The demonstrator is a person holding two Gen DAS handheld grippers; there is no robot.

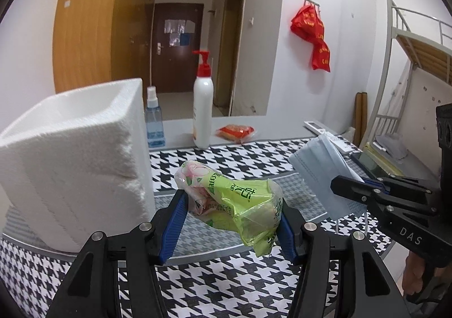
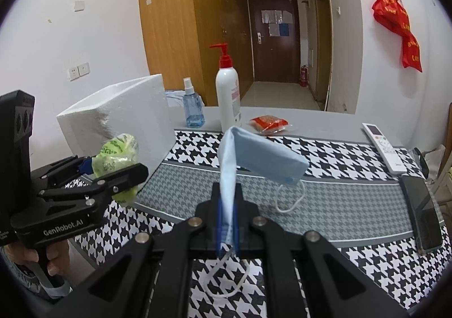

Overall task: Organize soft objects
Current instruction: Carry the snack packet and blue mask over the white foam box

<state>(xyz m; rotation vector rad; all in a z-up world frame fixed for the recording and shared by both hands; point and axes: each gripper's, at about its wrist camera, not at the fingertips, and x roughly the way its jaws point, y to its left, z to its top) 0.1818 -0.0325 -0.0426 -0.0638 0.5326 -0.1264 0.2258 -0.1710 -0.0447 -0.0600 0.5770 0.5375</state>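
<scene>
Transport looks to be the step in hand: in the left wrist view the left gripper (image 1: pixel 233 222) pinches a crinkly green plastic tissue pack (image 1: pixel 231 205) between its blue pads, clear of the houndstooth table mat (image 1: pixel 226 284). The white foam box (image 1: pixel 76 159) stands just beside it on the left, open at the top, and is likely the bin. Next the pack needs carrying over the box's rim before release.

In the right wrist view the right gripper (image 2: pixel 227 222) is pressed together on a pale blue pleated face mask (image 2: pixel 262 157), which juts forward above the mat with ear loops dangling. A white pump bottle (image 2: pixel 228 97), blue spray bottle (image 2: pixel 193 108), red snack packet (image 2: pixel 269 123), remote (image 2: pixel 384 148) and phone (image 2: pixel 422 216) lie clear of that route.
</scene>
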